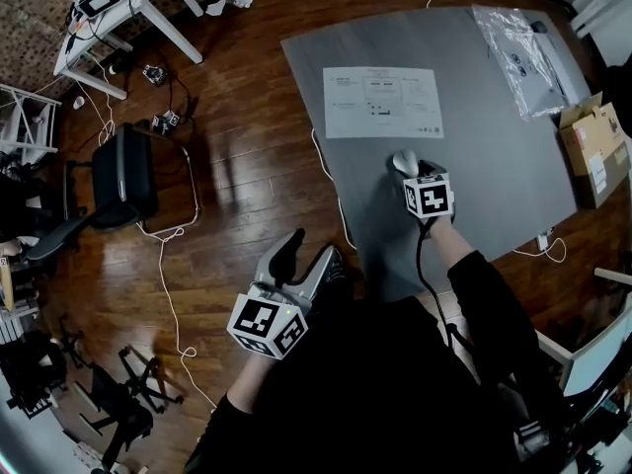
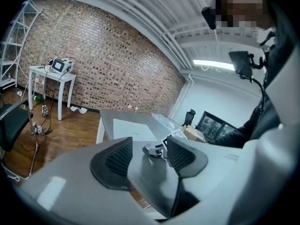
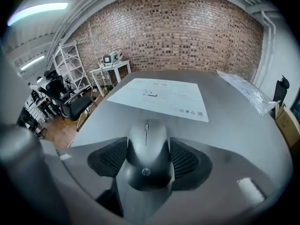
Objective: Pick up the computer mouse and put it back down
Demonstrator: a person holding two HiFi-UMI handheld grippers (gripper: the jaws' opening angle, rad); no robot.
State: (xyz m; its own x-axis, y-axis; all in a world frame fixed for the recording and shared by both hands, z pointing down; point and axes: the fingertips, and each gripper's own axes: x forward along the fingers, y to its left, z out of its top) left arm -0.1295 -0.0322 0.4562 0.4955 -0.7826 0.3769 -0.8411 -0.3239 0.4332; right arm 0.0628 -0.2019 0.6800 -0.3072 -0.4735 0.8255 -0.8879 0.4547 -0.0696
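Observation:
A grey and black computer mouse [image 3: 146, 150] lies lengthwise between the two ribbed pads of my right gripper [image 3: 149, 159], and both pads sit against its sides. In the head view the mouse [image 1: 402, 160] shows just past the right gripper [image 1: 407, 169], low over the near part of the grey table [image 1: 494, 166]; whether it touches the top I cannot tell. My left gripper [image 1: 302, 255] hangs off the table's near-left corner above the wooden floor, its jaws apart and nothing between them [image 2: 149, 156].
A white printed sheet [image 1: 383, 102] lies on the table beyond the mouse. A clear plastic bag [image 1: 518, 52] is at the far right, a cardboard box [image 1: 595, 151] off the right edge. A black office chair [image 1: 123, 176] and cables stand on the floor at left.

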